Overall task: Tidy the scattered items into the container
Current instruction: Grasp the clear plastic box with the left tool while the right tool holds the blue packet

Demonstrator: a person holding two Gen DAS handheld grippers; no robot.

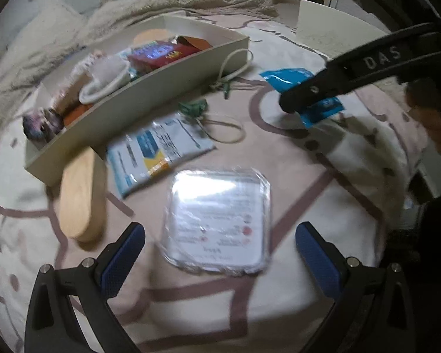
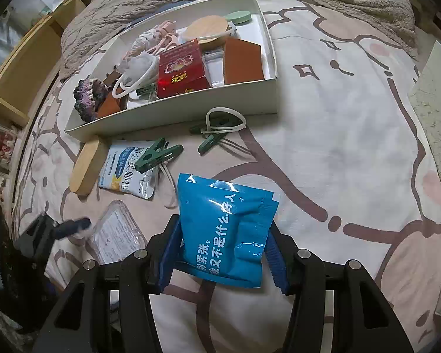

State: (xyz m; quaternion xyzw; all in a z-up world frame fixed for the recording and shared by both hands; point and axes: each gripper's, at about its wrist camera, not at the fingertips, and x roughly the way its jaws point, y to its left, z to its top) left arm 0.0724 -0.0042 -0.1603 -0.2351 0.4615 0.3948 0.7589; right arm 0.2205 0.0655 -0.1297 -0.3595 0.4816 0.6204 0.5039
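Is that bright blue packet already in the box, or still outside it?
Still outside. The blue packet sits between the blue pads of the right hand-held gripper, over the patterned bedspread, well short of the white box.

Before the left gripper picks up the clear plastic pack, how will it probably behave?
The clear plastic pack looks flat and glossy, so it may slip between the pads. It seems thin, probably light, and may flex. The left gripper is open around it.

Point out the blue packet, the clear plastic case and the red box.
blue packet (image 2: 229, 232): right wrist view, middle of its printed face.
clear plastic case (image 1: 219, 220): left wrist view, centre of its lid.
red box (image 2: 180, 69): right wrist view, its top face.
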